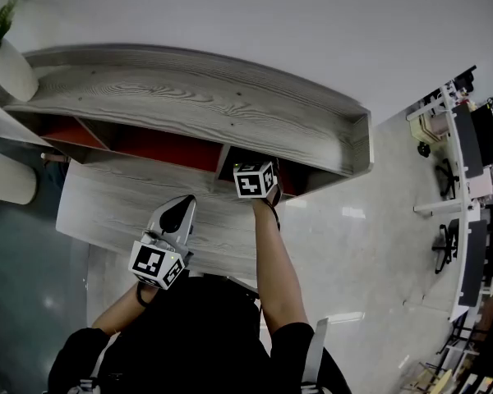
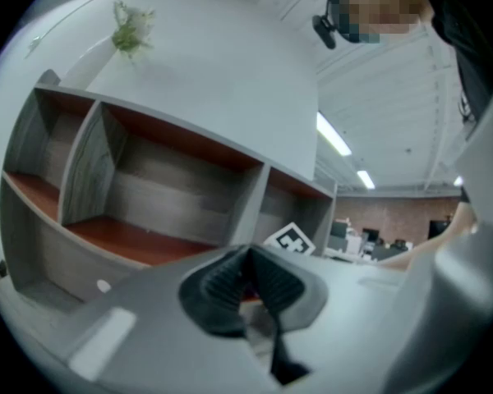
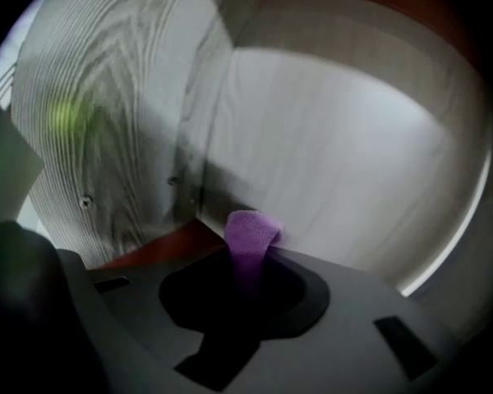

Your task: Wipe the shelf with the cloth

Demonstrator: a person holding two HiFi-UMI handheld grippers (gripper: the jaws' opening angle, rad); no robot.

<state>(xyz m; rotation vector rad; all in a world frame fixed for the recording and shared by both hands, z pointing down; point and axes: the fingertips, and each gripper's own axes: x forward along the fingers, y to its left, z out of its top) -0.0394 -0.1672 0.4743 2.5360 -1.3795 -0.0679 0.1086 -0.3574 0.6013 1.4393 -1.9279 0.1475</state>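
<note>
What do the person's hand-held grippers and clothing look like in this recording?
The left hand-held gripper and right hand-held gripper have smooth grey shells with black pads, ribbed on the left one. Each carries a cube of black-and-white square markers. The person wears a black short-sleeved top.

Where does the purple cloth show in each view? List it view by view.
Right gripper view: purple cloth at lower centre, pinched in the right tool.
Head view: not visible.
Left gripper view: not in it.
Shared landmark: the grey wood-grain shelf with red-brown compartment floors.
</note>
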